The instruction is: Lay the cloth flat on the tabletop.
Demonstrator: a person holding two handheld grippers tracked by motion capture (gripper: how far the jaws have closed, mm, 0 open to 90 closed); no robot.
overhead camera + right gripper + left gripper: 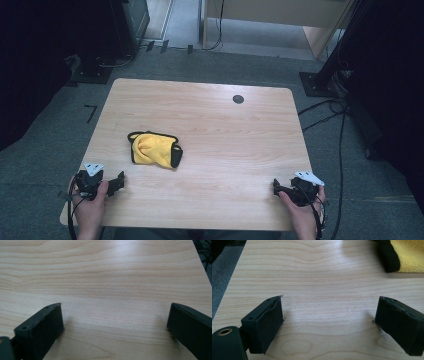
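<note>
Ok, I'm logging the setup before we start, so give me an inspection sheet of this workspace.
Surface: wooden table, bare apart from a dark round spot near the far edge.
Job's things: yellow cloth with black trim, bunched up, left of centre.
Clutter: nothing seen.
Grippers: left tongs and right tongs open, empty, at the near corners, apart from the cloth.
Cables: black cables on the floor at the right.
Surroundings: grey carpet, wooden furniture beyond the table.
</note>
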